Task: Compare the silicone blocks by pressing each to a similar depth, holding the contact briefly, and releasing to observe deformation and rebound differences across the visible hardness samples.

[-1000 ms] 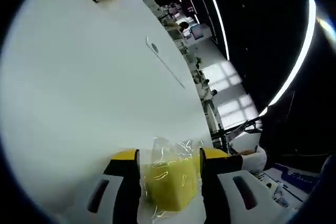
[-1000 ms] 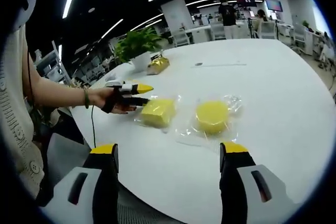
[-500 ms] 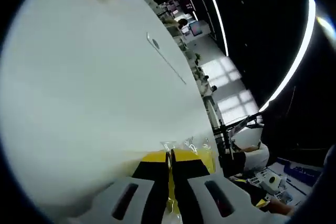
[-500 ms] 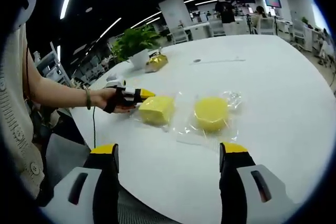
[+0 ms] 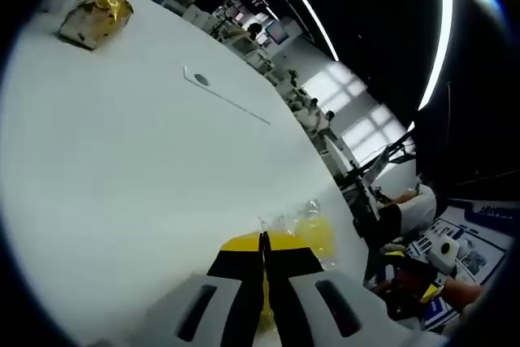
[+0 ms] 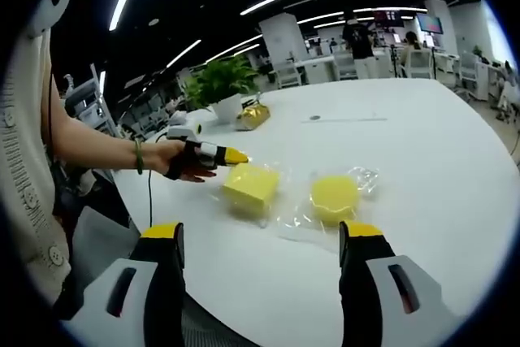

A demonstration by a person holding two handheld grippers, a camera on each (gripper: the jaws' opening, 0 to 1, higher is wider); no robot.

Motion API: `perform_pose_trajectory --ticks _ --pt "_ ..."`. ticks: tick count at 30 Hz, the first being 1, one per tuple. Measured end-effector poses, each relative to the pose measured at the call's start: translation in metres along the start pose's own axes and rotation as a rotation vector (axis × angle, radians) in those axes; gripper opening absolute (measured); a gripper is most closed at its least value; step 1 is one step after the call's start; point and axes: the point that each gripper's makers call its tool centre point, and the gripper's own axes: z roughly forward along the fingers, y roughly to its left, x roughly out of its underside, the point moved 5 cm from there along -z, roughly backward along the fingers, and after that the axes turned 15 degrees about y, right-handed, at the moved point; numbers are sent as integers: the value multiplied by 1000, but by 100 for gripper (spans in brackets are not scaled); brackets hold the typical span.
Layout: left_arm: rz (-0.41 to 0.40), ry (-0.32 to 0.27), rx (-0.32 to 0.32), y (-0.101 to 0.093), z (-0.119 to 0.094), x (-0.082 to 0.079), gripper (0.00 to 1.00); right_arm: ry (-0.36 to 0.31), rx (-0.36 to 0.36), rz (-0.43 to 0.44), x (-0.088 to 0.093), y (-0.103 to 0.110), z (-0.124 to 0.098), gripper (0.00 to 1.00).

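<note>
Two yellow silicone blocks lie in clear wrap on the white table (image 6: 422,168): a square block (image 6: 252,187) and a round block (image 6: 335,197) to its right. A hand holds my left gripper (image 6: 234,155) shut, its yellow tips at the square block's upper left corner. In the left gripper view the jaws of the left gripper (image 5: 262,241) are pressed together, and a wrapped yellow block (image 5: 317,233) shows just past them on the right; which block, I cannot tell. My right gripper (image 6: 262,232) stands open over the table's near edge, nothing between its fingers.
A potted plant (image 6: 219,79) and a gold packet (image 6: 253,113) stand at the table's far left; the gold packet (image 5: 97,18) also appears in the left gripper view. The person's forearm (image 6: 97,152) reaches in from the left. A thin line with a small disc (image 6: 349,119) lies farther back.
My left gripper went from open around the square block to shut with its tips on the block, and now sits a little higher at its corner. Both cameras tilted.
</note>
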Motion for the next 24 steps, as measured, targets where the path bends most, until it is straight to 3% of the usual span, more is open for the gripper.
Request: perform_pose_trajectory --ticks 11,14,17,19,24 --pt "116 -7 -15 -56 -17 4 0 -74 -5 -61 -7 19 -22 73" --pt "206 13 -42 -72 -20 7 0 -90 -7 -78 -8 24 -26 73" --pt "273 36 16 -95 -21 15 0 -113 -14 -90 -7 29 -30 73" --pt "316 49 3 -102 -21 19 0 -121 -17 -91 -6 30 -32 73" --pt "321 46 19 -118 -25 23 0 -106 -28 -98 -3 31 -33 76"
